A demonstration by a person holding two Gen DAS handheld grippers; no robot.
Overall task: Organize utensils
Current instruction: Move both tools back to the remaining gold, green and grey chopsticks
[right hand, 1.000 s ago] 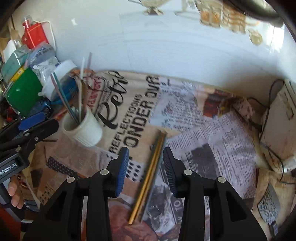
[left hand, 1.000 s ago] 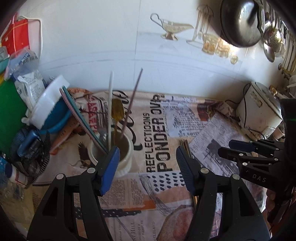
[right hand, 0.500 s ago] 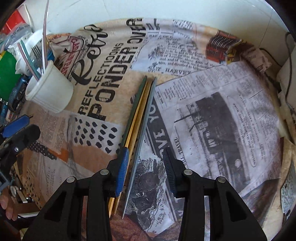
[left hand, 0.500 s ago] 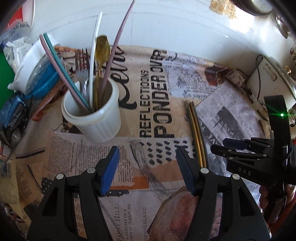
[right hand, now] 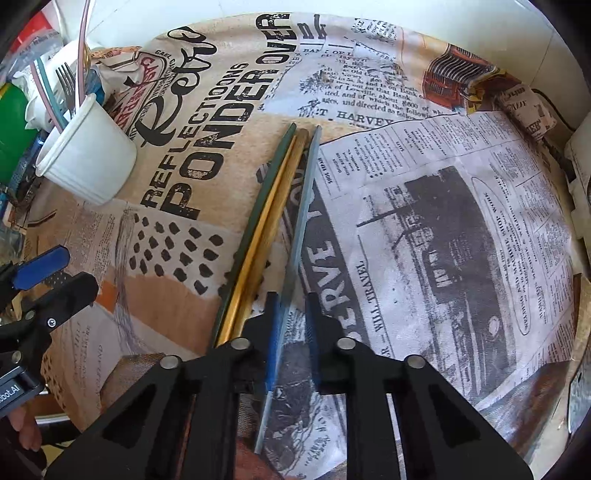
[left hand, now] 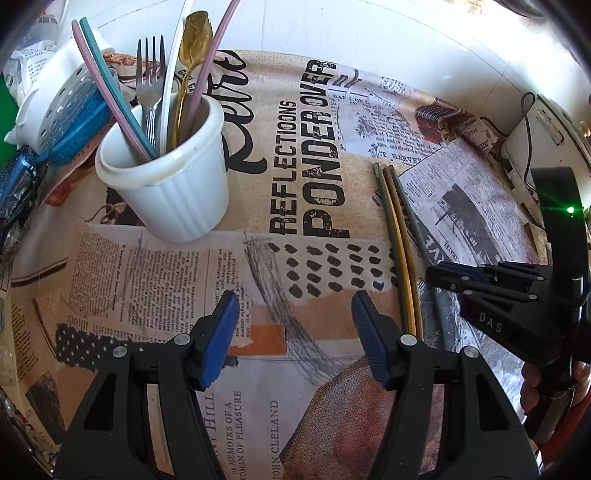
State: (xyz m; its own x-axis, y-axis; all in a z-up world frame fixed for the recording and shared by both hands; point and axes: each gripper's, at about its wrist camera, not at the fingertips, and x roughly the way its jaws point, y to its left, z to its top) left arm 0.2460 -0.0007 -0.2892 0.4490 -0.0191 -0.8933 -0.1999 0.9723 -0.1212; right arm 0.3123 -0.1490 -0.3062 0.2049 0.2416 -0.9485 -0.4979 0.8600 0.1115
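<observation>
A white ribbed cup (left hand: 173, 199) (right hand: 88, 162) stands at the left of the printed cloth and holds a fork (left hand: 149, 74), a gold spoon (left hand: 194, 33) and several long sticks. Three chopsticks lie side by side on the cloth: green (right hand: 266, 206), gold (right hand: 279, 206) and grey-blue (right hand: 304, 192). My right gripper (right hand: 291, 299) (left hand: 439, 273) points steeply down and is shut on the lower part of the grey-blue chopstick. My left gripper (left hand: 291, 299) (right hand: 55, 269) hangs open over bare cloth between the cup and the chopsticks, with nothing between its fingers.
The newspaper-print cloth (left hand: 314, 147) covers the table up to a white wall. A blue and white strainer (left hand: 74, 107) and packets crowd the left behind the cup. A white appliance with a cord (left hand: 532, 147) sits at the right. A green container (right hand: 11, 122) stands far left.
Both grippers sank toward the cloth. The right jaws, open over the chopsticks before, have closed on the grey-blue chopstick. The left jaws kept the same width.
</observation>
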